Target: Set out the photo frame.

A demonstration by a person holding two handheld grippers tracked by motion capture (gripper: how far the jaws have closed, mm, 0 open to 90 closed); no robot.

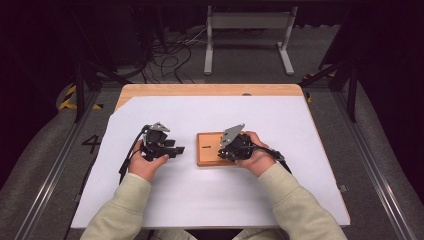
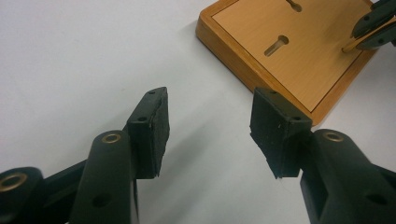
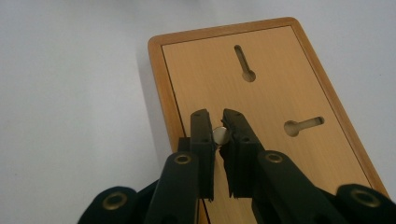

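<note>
Right tool (image 3: 220,122) pinching peg (image 3: 220,135) over board (image 3: 289,88), near edge

A white sheet (image 1: 210,195) covered most of the wooden counter (image 1: 210,90), leaving a strip of bare wood along the far edge and at the far left corner. Beyond it on the grey floor stood a pale metal stand (image 1: 248,22), with dark cables (image 1: 170,55) tangled to its left.

One wooden board (image 1: 210,149) on the counter (image 1: 210,90), with two keyhole slots (image 3: 246,63) cut in it. One small metal peg (image 3: 220,135). Two claws: left claw (image 2: 208,128), right claw (image 3: 218,129). One white sheet (image 1: 210,200) covering the counter. Two hands (image 1: 147,165).
</note>
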